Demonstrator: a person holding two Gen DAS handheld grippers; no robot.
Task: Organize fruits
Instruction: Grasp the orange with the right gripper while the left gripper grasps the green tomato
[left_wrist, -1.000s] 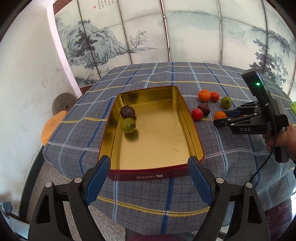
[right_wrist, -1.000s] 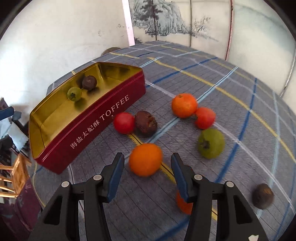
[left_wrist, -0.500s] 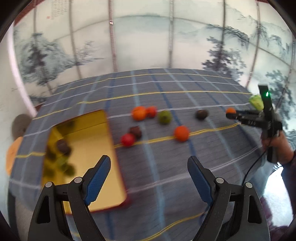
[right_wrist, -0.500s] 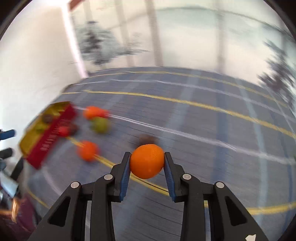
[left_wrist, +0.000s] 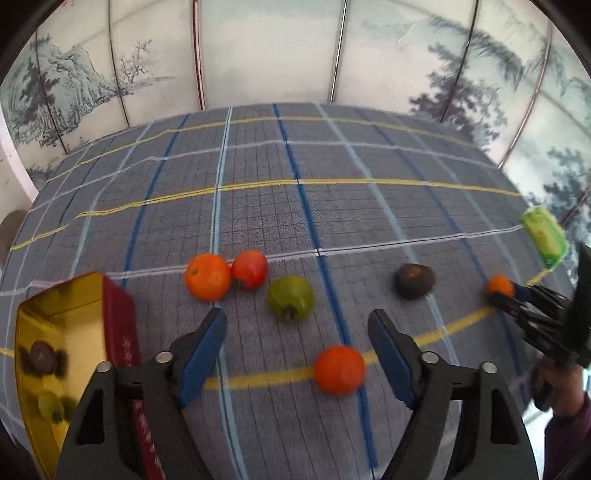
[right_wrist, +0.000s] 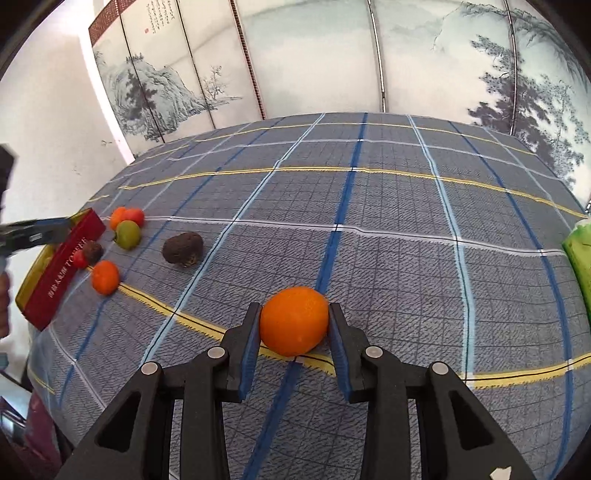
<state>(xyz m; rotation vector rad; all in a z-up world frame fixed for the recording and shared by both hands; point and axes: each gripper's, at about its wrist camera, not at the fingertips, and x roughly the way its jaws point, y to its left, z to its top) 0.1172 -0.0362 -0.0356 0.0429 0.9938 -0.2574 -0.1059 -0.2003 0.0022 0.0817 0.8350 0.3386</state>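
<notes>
My right gripper (right_wrist: 293, 332) is shut on an orange (right_wrist: 294, 320), low over the checked cloth; it also shows at the right of the left wrist view (left_wrist: 498, 291), gripping the orange (left_wrist: 499, 285). My left gripper (left_wrist: 297, 354) is open and empty, with an orange-red fruit (left_wrist: 339, 370) lying between its fingers. Beyond it lie a green fruit (left_wrist: 291, 298), an orange (left_wrist: 207, 276), a red fruit (left_wrist: 250, 268) and a dark brown fruit (left_wrist: 414, 280). The gold tin (left_wrist: 79, 332) at the left holds a brown fruit (left_wrist: 40, 361) and a green fruit (left_wrist: 50, 404).
The table under the blue checked cloth (left_wrist: 295, 206) ends at a painted folding screen (left_wrist: 269, 51). A green packet (left_wrist: 545, 236) lies at the right edge; it also shows in the right wrist view (right_wrist: 580, 258). The red tin side (right_wrist: 62, 269) reads TOFFEE.
My right gripper closed on an orange and carried it right, away from the other fruit. My left gripper moved from the tin towards the loose fruit and dropped lower.
</notes>
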